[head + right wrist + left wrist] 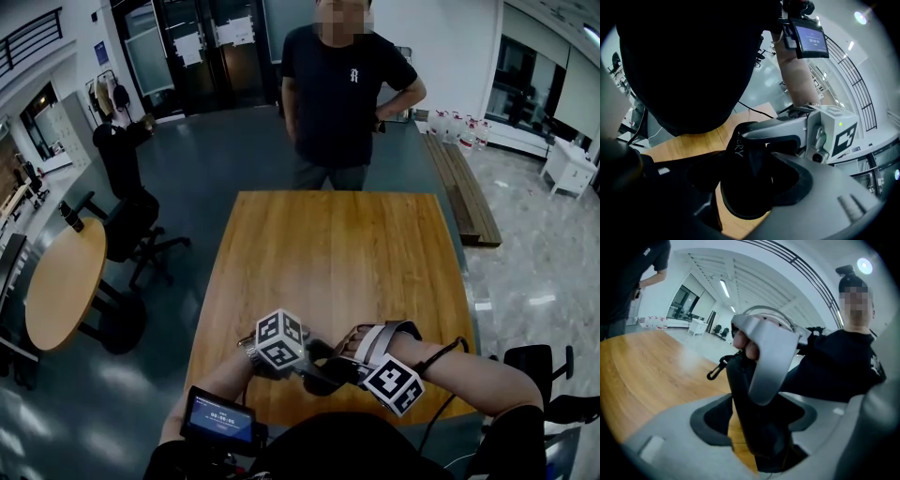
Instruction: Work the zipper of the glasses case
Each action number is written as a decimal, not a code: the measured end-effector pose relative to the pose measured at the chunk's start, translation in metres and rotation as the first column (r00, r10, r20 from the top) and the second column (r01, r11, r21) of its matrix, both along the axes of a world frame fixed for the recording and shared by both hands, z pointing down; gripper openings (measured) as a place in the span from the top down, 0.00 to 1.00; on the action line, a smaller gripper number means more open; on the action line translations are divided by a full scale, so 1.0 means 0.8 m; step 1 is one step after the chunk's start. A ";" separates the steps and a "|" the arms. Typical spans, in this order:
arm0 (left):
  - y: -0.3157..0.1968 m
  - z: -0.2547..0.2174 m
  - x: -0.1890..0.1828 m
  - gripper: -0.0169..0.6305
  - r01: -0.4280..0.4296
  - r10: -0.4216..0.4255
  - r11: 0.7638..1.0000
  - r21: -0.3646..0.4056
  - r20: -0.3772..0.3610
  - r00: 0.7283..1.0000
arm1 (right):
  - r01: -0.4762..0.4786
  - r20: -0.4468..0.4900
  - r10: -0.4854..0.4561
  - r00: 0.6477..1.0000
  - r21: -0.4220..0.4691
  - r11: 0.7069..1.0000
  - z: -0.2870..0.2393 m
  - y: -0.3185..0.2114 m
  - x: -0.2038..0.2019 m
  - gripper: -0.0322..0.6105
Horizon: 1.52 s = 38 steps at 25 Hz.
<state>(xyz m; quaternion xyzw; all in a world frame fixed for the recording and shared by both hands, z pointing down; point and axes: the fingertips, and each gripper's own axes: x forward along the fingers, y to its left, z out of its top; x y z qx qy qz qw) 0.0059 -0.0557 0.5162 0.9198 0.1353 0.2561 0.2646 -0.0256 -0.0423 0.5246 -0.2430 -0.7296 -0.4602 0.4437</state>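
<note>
Left fingers (670,437): spread wide; case (759,427) stands between them, with a gap at one pad.
Right fingers (825,187): clamped on case.
Case: black, lifted above surface (328,253), near edge.

Grey floor (216,178); long wooden table (328,253); round table (61,281), black chair (131,234) left; bench (466,197) right.

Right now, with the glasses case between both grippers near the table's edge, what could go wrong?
The left gripper stands open around the glasses case, wood showing beside it; only the right gripper seems to grip it, so it may twist or slip. It is close to the near edge of the table, so a slip could send it over.
</note>
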 end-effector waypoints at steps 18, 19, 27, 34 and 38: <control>-0.024 -0.044 -0.014 0.59 0.164 -0.262 0.947 -0.275 -0.372 0.891 | -0.028 0.168 0.030 0.985 -0.014 1.000 -0.041 -0.021 -0.007 0.41; -0.026 -0.050 -0.015 0.59 0.173 -0.281 0.940 -0.294 -0.381 0.881 | -0.040 0.187 0.043 0.981 -0.020 0.999 -0.047 -0.024 -0.008 0.40; -0.073 -0.100 -0.058 0.59 0.253 -0.395 0.909 -0.332 -0.487 0.779 | -0.244 0.366 0.325 0.872 -0.250 0.937 -0.140 -0.078 0.026 0.35; -0.064 -0.167 -0.053 0.59 0.101 -0.161 0.983 -0.155 -0.443 0.882 | -0.225 0.442 0.466 0.767 -0.495 0.839 -0.243 -0.123 0.052 0.64; -0.045 -0.188 -0.043 0.59 -0.046 0.015 0.996 -0.081 -0.345 0.939 | -0.231 0.351 0.391 0.851 -0.417 0.879 -0.257 -0.109 0.046 0.74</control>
